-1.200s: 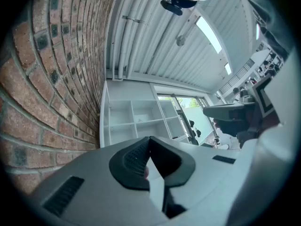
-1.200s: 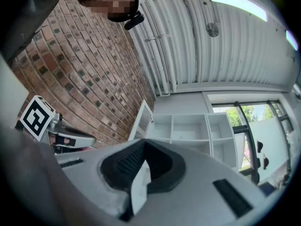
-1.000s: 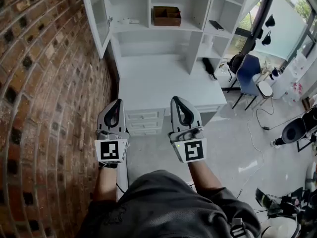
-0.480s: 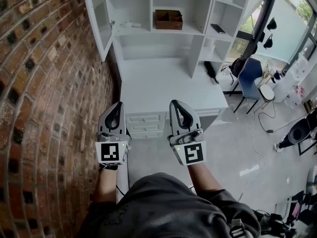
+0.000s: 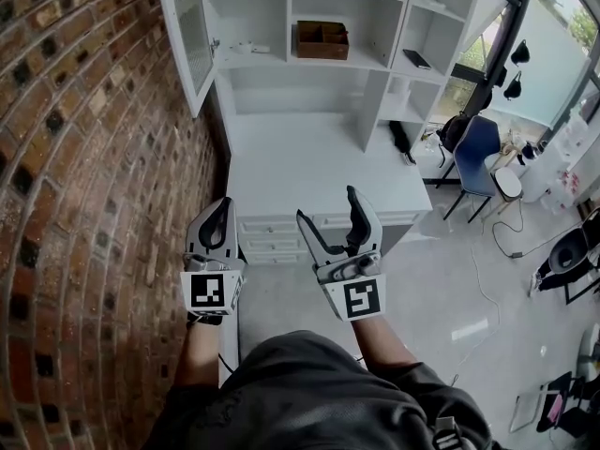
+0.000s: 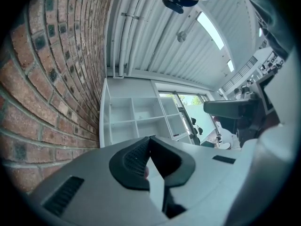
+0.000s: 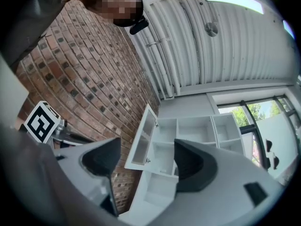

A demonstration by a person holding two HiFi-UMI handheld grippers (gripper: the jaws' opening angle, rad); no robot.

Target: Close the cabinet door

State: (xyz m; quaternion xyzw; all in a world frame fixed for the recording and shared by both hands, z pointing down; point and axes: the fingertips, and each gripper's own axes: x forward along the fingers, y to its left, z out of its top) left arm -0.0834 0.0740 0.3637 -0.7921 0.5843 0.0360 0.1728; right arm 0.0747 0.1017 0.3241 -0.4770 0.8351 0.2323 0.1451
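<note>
Barely begun: approach step, with cabinet door [image 5: 184, 28] hanging open at upper left beside brick wall [image 5: 75, 157], well apart from right gripper [image 5: 328, 206], just spread wide and empty, and left gripper [image 5: 222, 202], closed on nothing. Next, likely: reaching up to door's free edge, swinging it shut.

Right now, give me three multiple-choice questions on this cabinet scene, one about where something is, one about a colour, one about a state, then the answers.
1. The brown box sits:
A. on the desk top
B. on a cabinet shelf
C. on the floor

2. The chair at the right is:
A. blue
B. red
C. green

3. The cabinet door is:
A. shut
B. missing
C. swung open beside the brick wall

Answers:
1 B: the head view shows the box resting on a shelf above the desk.
2 A: its back and seat show blue.
3 C: the door stands out from the cabinet front, along the bricks.
</note>
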